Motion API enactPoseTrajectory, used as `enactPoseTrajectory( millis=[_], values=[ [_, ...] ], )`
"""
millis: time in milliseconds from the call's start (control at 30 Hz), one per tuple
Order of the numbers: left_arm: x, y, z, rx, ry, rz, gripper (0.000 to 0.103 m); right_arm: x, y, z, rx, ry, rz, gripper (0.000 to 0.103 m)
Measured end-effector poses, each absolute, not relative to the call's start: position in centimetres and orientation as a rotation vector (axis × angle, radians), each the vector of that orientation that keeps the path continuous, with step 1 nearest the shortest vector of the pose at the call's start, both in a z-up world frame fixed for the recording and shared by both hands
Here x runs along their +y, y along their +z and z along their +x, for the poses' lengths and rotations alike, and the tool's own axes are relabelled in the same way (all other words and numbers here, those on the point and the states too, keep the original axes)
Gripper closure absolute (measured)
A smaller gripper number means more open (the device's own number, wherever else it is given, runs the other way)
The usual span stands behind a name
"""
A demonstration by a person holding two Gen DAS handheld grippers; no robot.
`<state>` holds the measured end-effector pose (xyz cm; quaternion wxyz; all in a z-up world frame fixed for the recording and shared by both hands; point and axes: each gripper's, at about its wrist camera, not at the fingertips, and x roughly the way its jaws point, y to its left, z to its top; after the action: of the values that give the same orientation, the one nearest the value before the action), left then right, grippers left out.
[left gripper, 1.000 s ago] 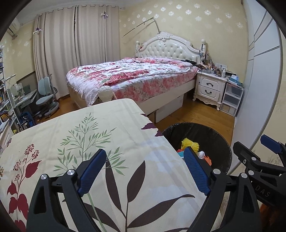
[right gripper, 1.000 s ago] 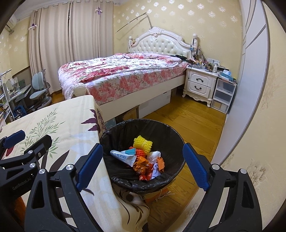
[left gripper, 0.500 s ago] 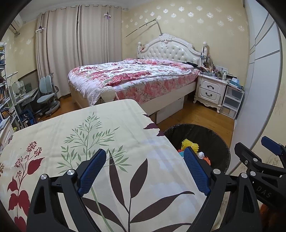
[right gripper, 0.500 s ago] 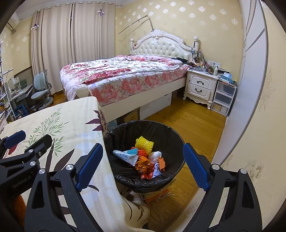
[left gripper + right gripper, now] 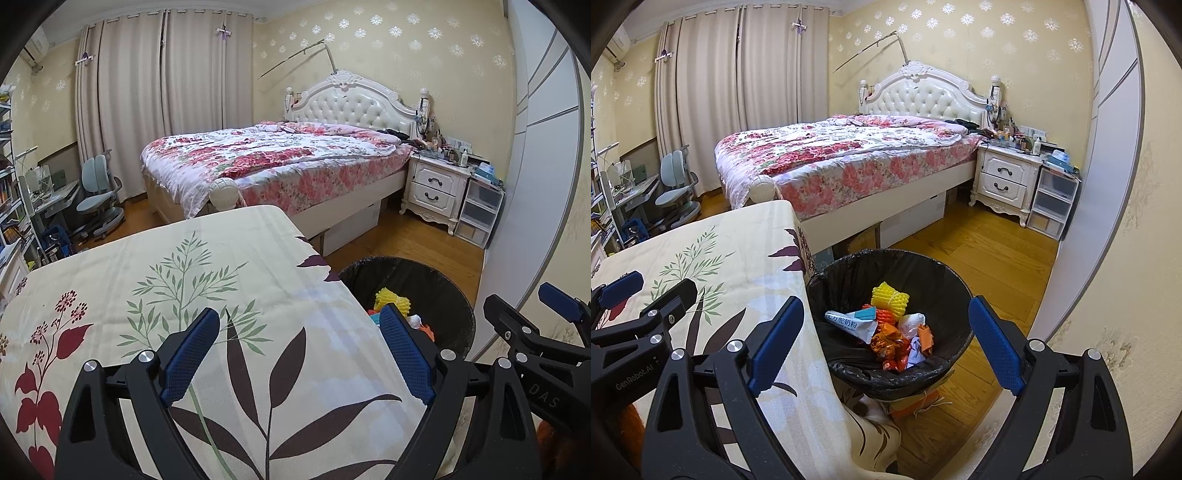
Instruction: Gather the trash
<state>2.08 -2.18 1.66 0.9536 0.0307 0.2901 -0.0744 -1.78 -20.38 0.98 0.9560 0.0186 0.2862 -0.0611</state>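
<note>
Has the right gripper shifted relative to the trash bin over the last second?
No. The right gripper hangs open over the trash bin, framing it just as before.

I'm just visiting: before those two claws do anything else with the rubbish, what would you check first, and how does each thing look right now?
1. Left gripper empty, jaws apart: ok.
2. Right gripper empty, jaws apart: ok.
3. Trash bin upright, its black liner over the rim: ok.
4. Room left in the bin above the yellow foam net and the wrappers: ok.
5. Leaf-print tablecloth free of trash where visible: ok.
6. Trash elsewhere, on the floor behind the grippers: cannot tell.
</note>
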Motion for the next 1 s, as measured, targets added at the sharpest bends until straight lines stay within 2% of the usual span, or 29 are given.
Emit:
enactPoseTrajectory(
  millis=[1000],
  values=[
    [-2.27, 1.65, 1.87, 0.593, -0.154, 0.058, 0.015, -20.36, 0.92, -1.79, 0.581, -0.124, 0.039, 0.014]
  ],
)
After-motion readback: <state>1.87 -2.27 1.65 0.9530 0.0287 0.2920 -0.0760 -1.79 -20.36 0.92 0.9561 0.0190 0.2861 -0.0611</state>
